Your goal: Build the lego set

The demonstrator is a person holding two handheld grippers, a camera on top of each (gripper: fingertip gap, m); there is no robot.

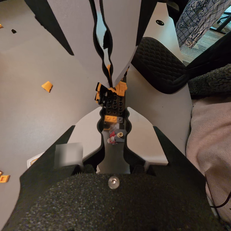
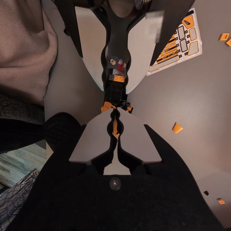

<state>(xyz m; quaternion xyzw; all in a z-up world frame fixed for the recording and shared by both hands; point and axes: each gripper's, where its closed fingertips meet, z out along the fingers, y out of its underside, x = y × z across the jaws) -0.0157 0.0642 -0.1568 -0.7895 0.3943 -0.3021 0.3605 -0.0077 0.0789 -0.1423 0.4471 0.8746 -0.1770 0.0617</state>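
Note:
A part-built lego car [image 1: 114,103], black studded plates with orange parts and a small grey and red engine block at the near end, lies over the grey table [image 1: 37,118]. My left gripper [image 1: 114,110] is shut on the car's sides, and both pads press on it. It also shows in the right wrist view [image 2: 115,91], still clamped on the car [image 2: 112,95]. My right gripper [image 2: 115,110] is shut, and its tips rest on the car's orange front end. It comes in from the top of the left wrist view [image 1: 111,86]. Orange shows through the slit between its fingers.
An orange tile [image 1: 47,86] lies loose left of the car, and it shows again in the right wrist view [image 2: 177,128]. A sticker sheet [image 2: 177,41], small orange pieces [image 2: 224,36] and a black bit [image 2: 206,193] lie around. A black chair armrest [image 1: 160,65] and a person's clothing [image 1: 210,137] border the table edge. Both grippers' tips are close together, under 4 cm apart.

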